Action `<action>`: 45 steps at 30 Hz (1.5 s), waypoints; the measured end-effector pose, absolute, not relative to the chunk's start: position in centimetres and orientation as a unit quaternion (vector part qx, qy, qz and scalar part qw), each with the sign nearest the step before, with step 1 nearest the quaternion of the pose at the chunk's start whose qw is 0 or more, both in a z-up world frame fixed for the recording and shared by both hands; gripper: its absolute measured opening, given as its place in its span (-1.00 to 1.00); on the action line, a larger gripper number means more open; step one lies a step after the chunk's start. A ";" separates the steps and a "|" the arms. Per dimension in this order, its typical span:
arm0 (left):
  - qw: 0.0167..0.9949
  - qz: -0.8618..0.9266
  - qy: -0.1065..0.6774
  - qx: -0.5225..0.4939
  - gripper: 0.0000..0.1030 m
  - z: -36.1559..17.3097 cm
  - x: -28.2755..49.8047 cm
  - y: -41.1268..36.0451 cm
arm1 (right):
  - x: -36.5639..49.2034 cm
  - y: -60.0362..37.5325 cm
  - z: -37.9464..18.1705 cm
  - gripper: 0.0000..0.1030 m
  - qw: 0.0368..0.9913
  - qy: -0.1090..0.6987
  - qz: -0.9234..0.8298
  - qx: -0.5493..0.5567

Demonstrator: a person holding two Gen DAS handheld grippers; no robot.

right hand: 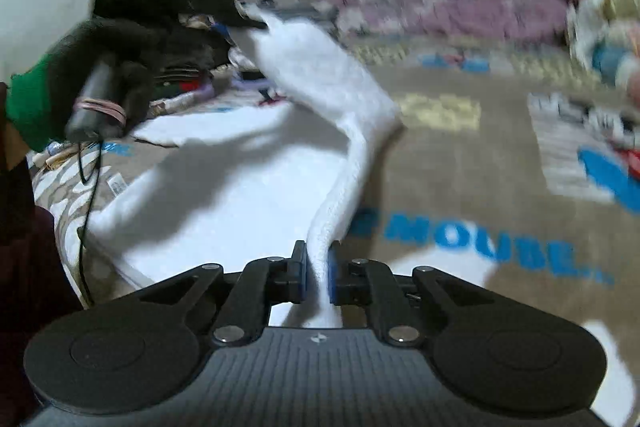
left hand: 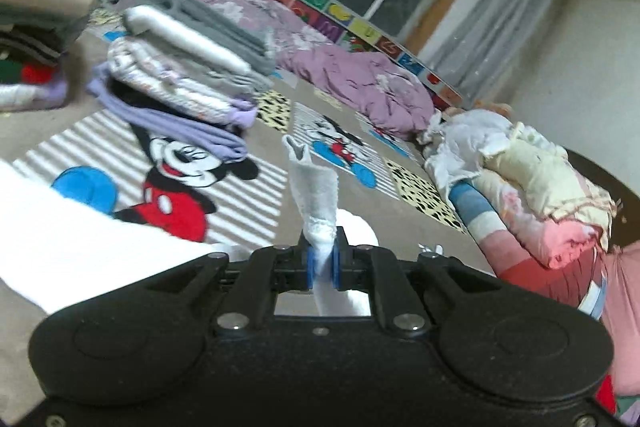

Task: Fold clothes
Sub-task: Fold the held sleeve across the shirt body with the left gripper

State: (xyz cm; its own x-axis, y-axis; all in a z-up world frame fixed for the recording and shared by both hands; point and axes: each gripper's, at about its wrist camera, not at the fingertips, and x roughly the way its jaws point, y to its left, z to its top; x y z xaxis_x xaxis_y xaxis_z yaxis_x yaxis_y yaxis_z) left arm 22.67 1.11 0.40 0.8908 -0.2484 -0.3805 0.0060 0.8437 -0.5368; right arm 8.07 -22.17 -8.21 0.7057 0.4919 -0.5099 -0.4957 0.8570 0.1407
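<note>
A white garment (right hand: 224,195) lies partly on the rug and is lifted between both grippers. My left gripper (left hand: 323,259) is shut on a bunched white edge of it (left hand: 316,187), which sticks up past the fingers. My right gripper (right hand: 318,271) is shut on another edge of the white garment, and the cloth stretches up and left from it to the left gripper (right hand: 244,15), seen held in a gloved hand. The rest of the garment shows at the left of the left wrist view (left hand: 80,239).
A stack of folded clothes (left hand: 180,67) stands on the Mickey Mouse rug (left hand: 176,183). Another folded stack (left hand: 28,27) is at far left. A purple duvet (left hand: 340,67) lies under the window. A heap of unfolded clothes (left hand: 532,179) is at right.
</note>
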 end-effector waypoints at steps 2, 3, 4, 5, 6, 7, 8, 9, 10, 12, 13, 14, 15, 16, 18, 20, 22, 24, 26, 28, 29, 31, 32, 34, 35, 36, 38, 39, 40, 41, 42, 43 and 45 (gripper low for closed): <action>0.932 -0.065 0.226 -0.276 -0.86 -0.1 22.8 2.1 | 7.3 -20.2 -7.5 -0.77 0.927 0.256 0.269 -0.045; 0.931 -0.063 0.227 -0.277 -0.86 -0.3 22.8 2.6 | 7.2 -19.4 -7.4 -0.77 0.927 0.251 0.271 -0.065; 0.931 -0.062 0.228 -0.278 -0.86 -0.5 22.9 3.0 | 7.3 -18.5 -7.4 -0.77 0.926 0.247 0.272 -0.087; 0.931 -0.060 0.229 -0.279 -0.86 -0.7 22.9 3.5 | 7.3 -17.6 -7.5 -0.77 0.924 0.244 0.274 -0.105; 0.930 -0.058 0.230 -0.280 -0.86 -0.9 22.9 3.9 | 7.3 -17.0 -7.5 -0.77 0.922 0.244 0.277 -0.118; 0.929 -0.057 0.231 -0.284 -0.86 -1.2 22.9 4.4 | 7.4 -16.3 -7.6 -0.77 0.920 0.243 0.280 -0.130; 0.928 -0.055 0.232 -0.288 -0.86 -1.6 22.8 4.8 | 7.3 -15.8 -7.7 -0.77 0.918 0.241 0.283 -0.141; 0.926 -0.054 0.233 -0.292 -0.86 -1.9 22.8 5.2 | 7.3 -15.2 -7.7 -0.77 0.916 0.240 0.284 -0.151; 0.925 -0.056 0.233 -0.294 -0.86 -2.3 22.9 5.6 | 7.3 -14.7 -7.8 -0.77 0.914 0.239 0.286 -0.161; 0.923 -0.058 0.236 -0.297 -0.86 -3.0 23.0 6.1 | 7.8 -14.0 -7.9 -0.77 0.912 0.243 0.288 -0.163; 0.923 -0.057 0.237 -0.297 -0.86 -3.3 23.1 6.2 | 7.9 -13.7 -8.0 -0.77 0.910 0.248 0.290 -0.163; 0.923 -0.056 0.241 -0.295 -0.86 -3.7 23.2 6.4 | 8.1 -13.4 -8.2 -0.77 0.908 0.253 0.292 -0.163; 0.923 -0.055 0.245 -0.293 -0.86 -4.1 23.3 6.5 | 8.2 -13.3 -8.4 -0.77 0.906 0.259 0.294 -0.161; 0.922 -0.054 0.248 -0.291 -0.86 -4.5 23.4 6.6 | 8.4 -13.3 -8.6 -0.77 0.904 0.266 0.297 -0.156; 0.921 -0.051 0.255 -0.289 -0.86 -5.3 23.5 6.9 | 8.6 -13.4 -9.0 -0.74 0.901 0.275 0.305 -0.141; 0.921 -0.049 0.260 -0.287 -0.86 -6.1 23.4 7.1 | 8.5 -13.5 -9.5 -0.66 0.897 0.279 0.312 -0.141; 0.922 -0.048 0.264 -0.279 -0.86 -6.6 23.2 7.3 | 8.2 -13.6 -9.6 -0.40 0.893 0.279 0.325 -0.140; 0.922 -0.046 0.270 -0.272 -0.86 -7.2 23.1 7.5 | 7.7 -13.9 -9.5 -0.20 0.889 0.276 0.339 -0.133; 0.922 -0.051 0.269 -0.273 -0.86 -7.5 22.8 7.7 | 7.0 -14.8 -8.8 0.12 0.881 0.262 0.377 -0.115; 0.922 -0.058 0.267 -0.275 -0.86 -7.6 22.7 7.9 | 6.6 -16.3 -7.8 0.09 0.870 0.248 0.418 -0.077; 0.921 -0.061 0.267 -0.278 -0.86 -7.6 22.8 8.0 | 6.8 -17.6 -7.3 0.08 0.872 0.239 0.424 -0.053; 0.918 -0.067 0.267 -0.284 -0.86 -7.6 22.8 8.2 | 7.2 -20.1 -6.4 0.03 0.874 0.222 0.432 -0.005; 0.917 -0.069 0.268 -0.289 -0.86 -7.7 22.9 8.3 | 7.7 -21.2 -6.4 0.02 0.882 0.217 0.417 0.012; 0.914 -0.072 0.269 -0.295 -0.86 -7.8 22.9 8.5 | 8.8 -23.4 -6.3 -0.06 0.898 0.207 0.387 0.044; 0.913 -0.073 0.269 -0.298 -0.86 -7.8 22.9 8.5 | 9.2 -23.7 -6.5 -0.12 0.904 0.206 0.373 0.035; 0.912 -0.072 0.271 -0.299 -0.86 -7.8 22.9 8.5 | 9.5 -23.5 -6.8 -0.24 0.908 0.206 0.364 0.014; 0.911 -0.072 0.272 -0.301 -0.86 -7.9 22.9 8.6 | 10.0 -22.6 -7.2 -0.25 0.913 0.203 0.354 -0.019; 0.911 -0.074 0.270 -0.302 -0.86 -7.9 22.9 8.6 | 10.3 -21.9 -7.3 -0.27 0.914 0.200 0.352 -0.033; 0.911 -0.076 0.269 -0.303 -0.86 -7.8 22.8 8.6 | 10.6 -21.3 -7.4 -0.28 0.914 0.198 0.350 -0.046; 0.911 -0.077 0.269 -0.304 -0.86 -7.8 22.8 8.6 | 10.9 -20.6 -7.6 -0.29 0.915 0.196 0.348 -0.059; 0.910 -0.079 0.270 -0.305 -0.86 -7.8 22.9 8.6 | 11.7 -19.9 -8.0 -0.29 0.910 0.209 0.351 -0.069; 0.908 -0.081 0.273 -0.306 -0.86 -7.9 23.0 8.6 | 12.5 -19.2 -8.4 -0.32 0.905 0.221 0.353 -0.079; 0.907 -0.083 0.280 -0.304 -0.86 -8.0 23.3 8.5 | 14.0 -17.9 -9.1 -0.33 0.895 0.247 0.358 -0.098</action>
State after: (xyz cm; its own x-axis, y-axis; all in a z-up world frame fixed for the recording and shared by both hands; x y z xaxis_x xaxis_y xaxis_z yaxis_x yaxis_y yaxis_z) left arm 23.31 8.47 -7.99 0.8295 -0.3200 -0.4577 -0.0199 0.8020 -0.5969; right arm 14.02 -17.90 -9.14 0.6221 0.5922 -0.5120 -0.6893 0.7245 0.0005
